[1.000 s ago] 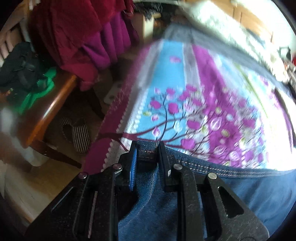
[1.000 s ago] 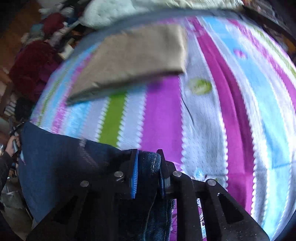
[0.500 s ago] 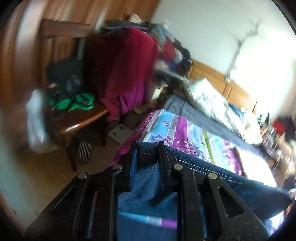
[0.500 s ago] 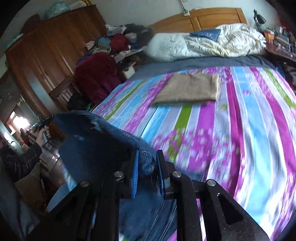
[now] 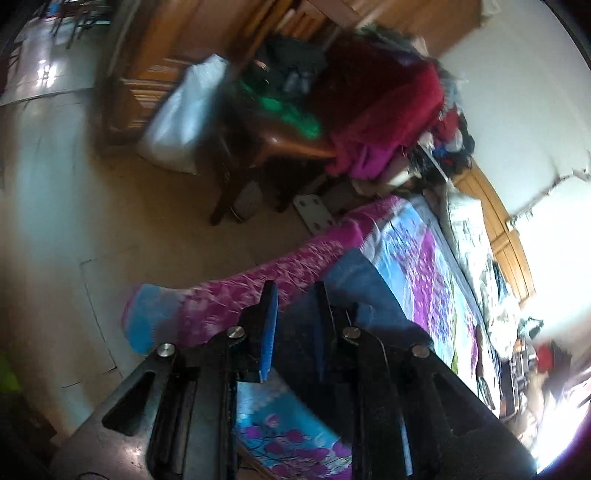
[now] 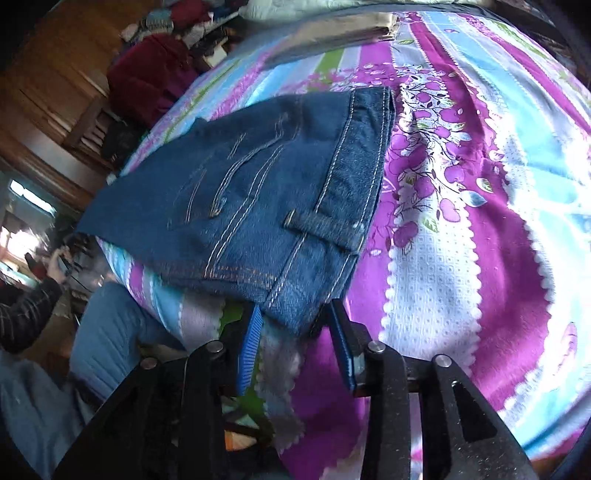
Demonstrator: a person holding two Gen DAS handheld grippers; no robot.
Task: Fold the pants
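Left wrist view: left gripper (image 5: pixel 293 325) jaws apart, nothing clamped; jeans (image 5: pixel 354 280) dark, blurred, centre frame on bedspread (image 5: pixel 417 251).

Right wrist view: right gripper (image 6: pixel 295 345) spread, waistband corner just ahead of it, lower centre. Jeans (image 6: pixel 266 184) lie flat. Next: regrip both edges squarely, fold evenly.

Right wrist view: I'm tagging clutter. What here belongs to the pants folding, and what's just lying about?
Job:
jeans, on the bedspread
right hand-held gripper, open
left hand-held gripper, open

Lying about:
folded tan cloth
red garment pile
white duvet
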